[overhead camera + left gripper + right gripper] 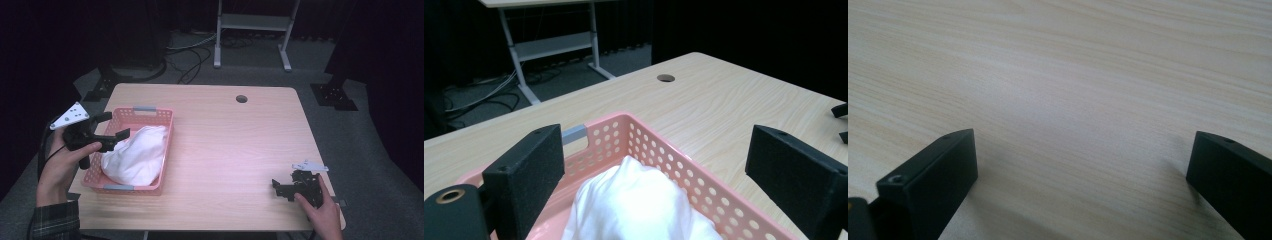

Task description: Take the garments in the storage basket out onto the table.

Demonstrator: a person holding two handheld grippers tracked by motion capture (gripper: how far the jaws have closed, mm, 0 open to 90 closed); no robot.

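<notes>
A pink perforated basket stands on the left part of the wooden table, and a crumpled white cloth lies inside it. My left gripper hovers over the basket's left rim, open, with nothing between its jaws. In the left gripper view the cloth lies below and between the two black pads, apart from them, and the basket wall runs to the right. My right gripper rests low on the table near the front right corner, open over bare wood.
A round cable hole sits in the table near the far edge. Beyond the table stand a white metal frame, cables on the grey floor and black stand feet. A sleeve enters at the bottom left.
</notes>
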